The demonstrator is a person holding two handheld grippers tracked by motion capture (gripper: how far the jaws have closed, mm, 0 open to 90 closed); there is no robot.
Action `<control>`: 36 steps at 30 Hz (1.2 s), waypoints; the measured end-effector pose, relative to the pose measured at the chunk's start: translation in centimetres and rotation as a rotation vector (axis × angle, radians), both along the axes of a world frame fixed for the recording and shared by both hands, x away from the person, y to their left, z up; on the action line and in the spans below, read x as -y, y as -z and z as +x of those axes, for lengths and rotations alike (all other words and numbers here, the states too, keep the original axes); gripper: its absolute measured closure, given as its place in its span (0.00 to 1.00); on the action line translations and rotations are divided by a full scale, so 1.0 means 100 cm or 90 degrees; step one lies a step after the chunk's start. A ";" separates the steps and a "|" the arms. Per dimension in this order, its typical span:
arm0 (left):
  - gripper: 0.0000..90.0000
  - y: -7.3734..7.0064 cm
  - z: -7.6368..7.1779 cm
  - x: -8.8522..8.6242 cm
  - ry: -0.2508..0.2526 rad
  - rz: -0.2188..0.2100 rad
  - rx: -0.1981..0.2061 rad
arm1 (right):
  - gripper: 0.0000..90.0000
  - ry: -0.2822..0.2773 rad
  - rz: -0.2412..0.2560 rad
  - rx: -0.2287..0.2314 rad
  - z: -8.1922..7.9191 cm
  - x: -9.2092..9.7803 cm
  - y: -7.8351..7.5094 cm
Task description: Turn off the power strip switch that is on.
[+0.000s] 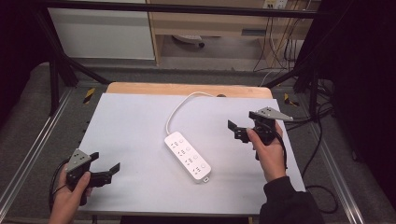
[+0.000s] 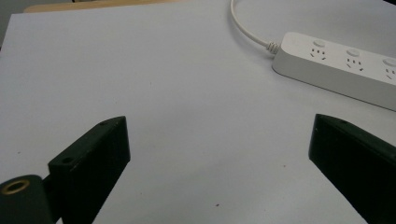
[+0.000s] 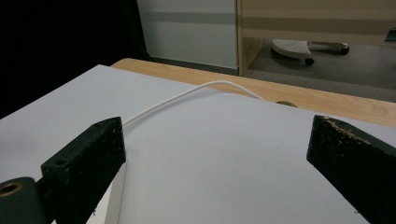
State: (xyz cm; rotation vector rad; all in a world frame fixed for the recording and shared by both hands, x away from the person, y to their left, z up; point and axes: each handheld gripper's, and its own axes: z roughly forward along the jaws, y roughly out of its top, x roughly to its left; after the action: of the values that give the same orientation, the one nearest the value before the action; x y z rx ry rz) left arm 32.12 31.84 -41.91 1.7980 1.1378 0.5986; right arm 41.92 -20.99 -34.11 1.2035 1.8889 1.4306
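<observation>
Basically nothing is done yet, judging by how things lie. White power strip lies flat near the middle of the desk, on the white sheet, running diagonally, sockets up. Its white cord curves off toward the far edge of the desk, where the wooden top shows past the sheet. No plug sits in any socket that I can see; switch states too small to tell.

Left gripper held low at the near left corner of the desk, jaws wide open, nothing between them, well apart from the strip. In the left gripper view the jaws frame bare sheet, and the strip sits off to the upper right with the cord leaving its end.

Right gripper held up on the right side of the desk, jaws also spread open and empty, pointing toward the strip but not touching it. The right gripper view looks across the sheet at the cord arcing toward the wooden edge; a small white corner peeks in at bottom left, likely the strip, can't confirm.

Judgement: start stage, approach only. Neither gripper has contact. Everything is left: close in on the strip or cord, grasp, then whatever handling follows. Right gripper is nearer, so likely first to reach.
</observation>
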 end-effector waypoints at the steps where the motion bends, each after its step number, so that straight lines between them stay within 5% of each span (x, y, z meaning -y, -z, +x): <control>1: 0.06 0.000 0.000 0.000 0.001 0.000 0.000 | 0.05 0.001 -0.001 -0.001 -0.001 0.002 0.000; 19: 0.06 0.000 0.000 0.001 0.002 0.000 -0.001 | 0.04 0.024 0.013 0.011 -0.029 0.041 0.013; 36: 0.06 0.000 -0.001 0.002 0.003 0.002 -0.001 | 0.05 0.083 -0.001 0.003 -0.062 0.077 0.072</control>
State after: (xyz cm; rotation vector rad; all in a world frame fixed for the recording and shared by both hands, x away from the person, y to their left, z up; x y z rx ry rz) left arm 32.07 31.60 -41.90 1.8038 1.1337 0.5972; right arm 35.73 -28.71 -41.36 1.2966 1.7741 1.3617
